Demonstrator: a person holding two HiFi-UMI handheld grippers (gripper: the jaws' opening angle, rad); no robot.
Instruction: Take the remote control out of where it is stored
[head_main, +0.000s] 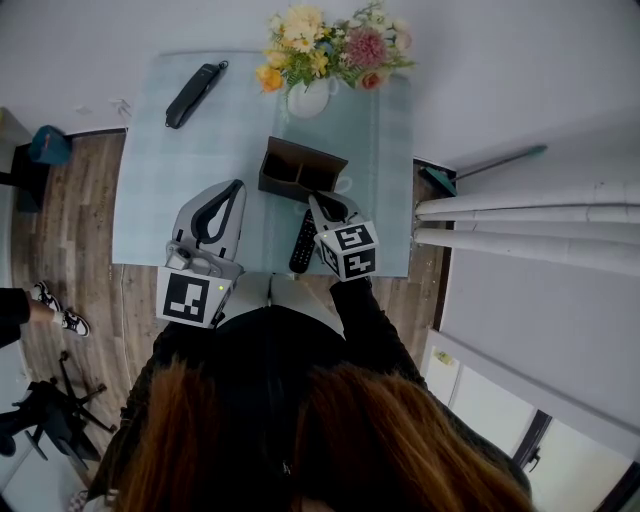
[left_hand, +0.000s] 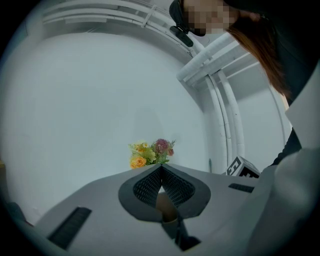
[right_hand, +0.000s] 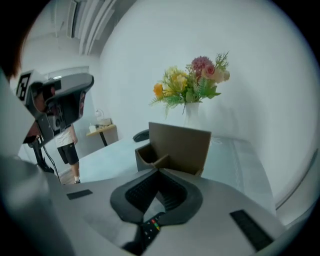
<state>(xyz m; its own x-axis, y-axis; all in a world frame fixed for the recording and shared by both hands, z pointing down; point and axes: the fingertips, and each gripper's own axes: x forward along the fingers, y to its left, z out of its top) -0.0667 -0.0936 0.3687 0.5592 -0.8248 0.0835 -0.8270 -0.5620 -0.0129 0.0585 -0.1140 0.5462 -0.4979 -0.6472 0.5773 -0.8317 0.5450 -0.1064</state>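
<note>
- The person's hair (head_main: 330, 440) fills the foreground, head bent over the pale bench (head_main: 150, 200).
- The left tongs (head_main: 237, 186) hover level over the bench, clenched tip to tip on nothing I can make out. They are best left parked there, out of the way.
- The right tongs (head_main: 316, 203) are angled down and clenched on the remote's top end.
- The brown box (head_main: 300, 170) stands just beyond them, and the vase (head_main: 310, 98) behind it. Any swing should go toward the person, away from both.
- The remote (head_main: 302, 243) hangs from that grip, seemingly clear of the box. Pinched at one end it may pivot, so a firm grip and a slow, flat set-down on bare bench seem wise.
</note>
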